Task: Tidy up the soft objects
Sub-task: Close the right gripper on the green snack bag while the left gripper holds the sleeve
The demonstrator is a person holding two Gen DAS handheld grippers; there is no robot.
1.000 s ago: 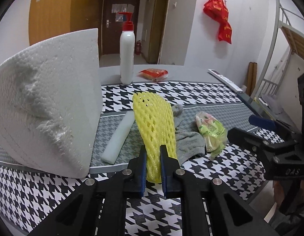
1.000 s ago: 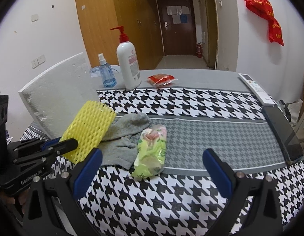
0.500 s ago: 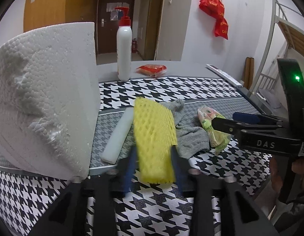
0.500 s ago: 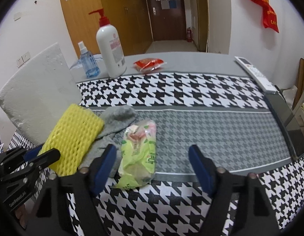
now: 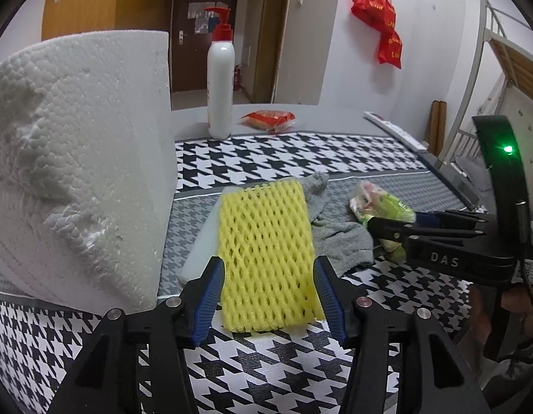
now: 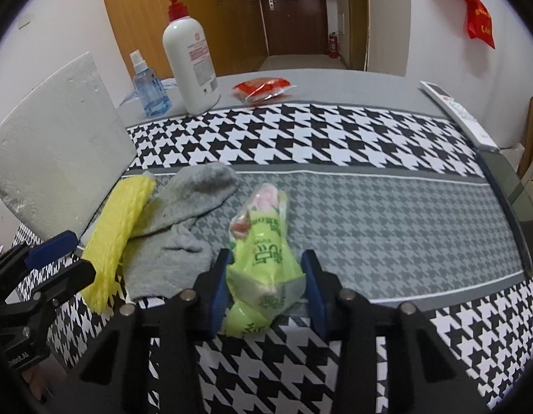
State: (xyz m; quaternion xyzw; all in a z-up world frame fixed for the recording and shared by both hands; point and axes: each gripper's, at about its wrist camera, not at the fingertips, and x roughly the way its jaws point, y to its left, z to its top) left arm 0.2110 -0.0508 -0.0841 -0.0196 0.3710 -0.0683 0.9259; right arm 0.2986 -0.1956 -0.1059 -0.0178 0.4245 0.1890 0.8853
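A: Left wrist view: the yellow foam net (image 5: 266,258) is a flattened mesh sleeve, lying lengthwise on the houndstooth cloth (image 5: 301,158), its near end between the pads of the left gripper (image 5: 268,298).

B: Gripped?

A: No. The jaws have just been opening; the blue pads stand just off the net's two edges, so the net lies loose between them.

B: And the right side?

A: The right gripper (image 6: 266,286) has just been closing around the green packet (image 6: 263,258), a crinkly lime plastic pack with pink at its far end. Its near part sits between the pads, the left pad at the wrapper's edge; whether they actually squeeze it, I cannot tell.

B: What's around?

A: A grey sock (image 6: 183,220) lies crumpled between net and packet, partly under the net. A white foam strip (image 5: 201,245) lies left of the net, and a big white foam block (image 5: 77,172) stands close on the left. Farther back are a pump bottle (image 6: 192,55), a blue spray bottle (image 6: 149,86), a red packet (image 6: 263,88) and a remote (image 6: 456,114).
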